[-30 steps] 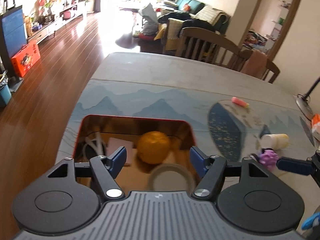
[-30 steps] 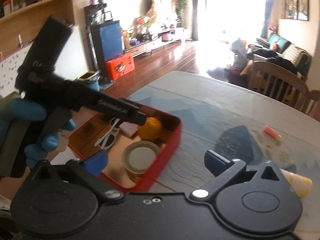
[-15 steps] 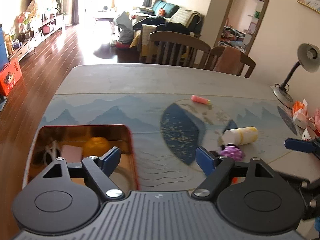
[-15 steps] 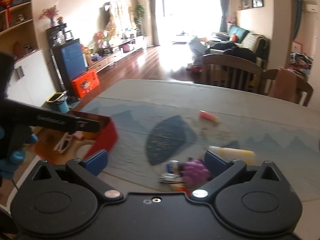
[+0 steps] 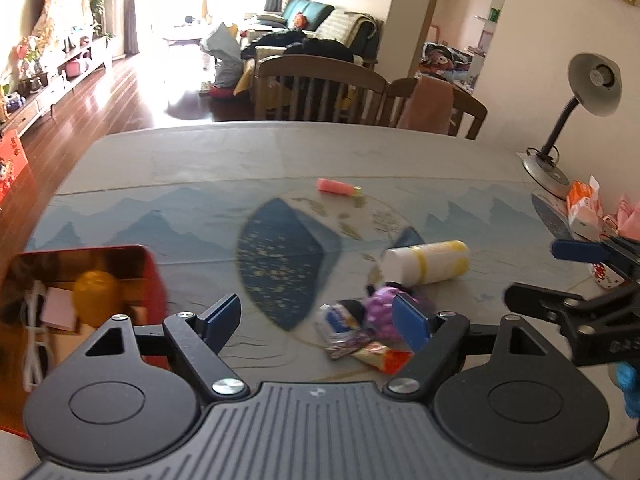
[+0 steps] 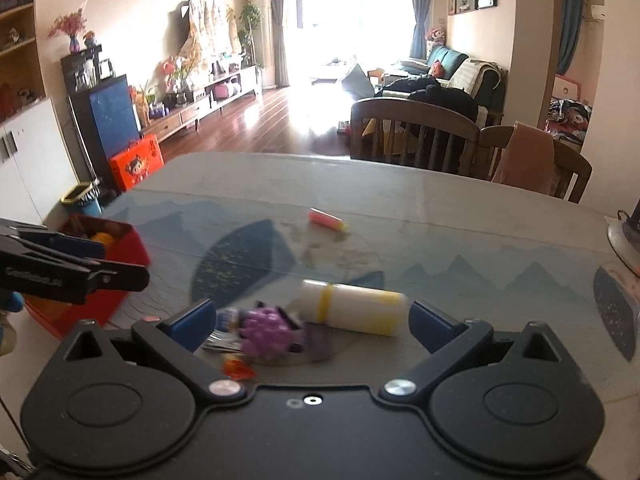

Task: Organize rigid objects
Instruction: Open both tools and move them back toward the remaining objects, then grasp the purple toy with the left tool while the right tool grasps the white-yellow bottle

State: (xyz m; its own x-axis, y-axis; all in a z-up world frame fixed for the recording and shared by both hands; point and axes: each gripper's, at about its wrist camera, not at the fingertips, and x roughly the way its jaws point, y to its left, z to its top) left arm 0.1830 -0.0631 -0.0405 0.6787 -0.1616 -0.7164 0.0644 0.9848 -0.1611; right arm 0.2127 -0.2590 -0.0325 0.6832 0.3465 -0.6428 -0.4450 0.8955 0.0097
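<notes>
A red tin (image 5: 154, 280) at the table's left holds an orange (image 5: 94, 296), a pink card (image 5: 60, 308) and white glasses. In the left wrist view, my left gripper (image 5: 316, 320) is open and empty, just right of the tin. Past its right pad lie a purple knobbly toy (image 5: 380, 302), snack wrappers (image 5: 344, 328) and a white-and-yellow bottle (image 5: 424, 262) on its side. A pink tube (image 5: 334, 186) lies farther back. My right gripper (image 6: 312, 320) is open above the toy (image 6: 266, 330) and the bottle (image 6: 352, 312), gripping nothing. The tin (image 6: 120, 256) is at its left.
A desk lamp (image 5: 592, 80) stands at the table's right edge with tissue packs (image 5: 582, 204) beside it. Wooden chairs (image 5: 320, 88) line the far side. The printed table cover (image 5: 280, 160) runs bare toward the far edge. A person's blue-gloved hand (image 5: 628, 380) holds the right gripper.
Both grippers have swung right, away from the red tin and toward the toy, wrappers and bottle. The left jaws have spread wider. The tin has slid to the left edge of both views.
</notes>
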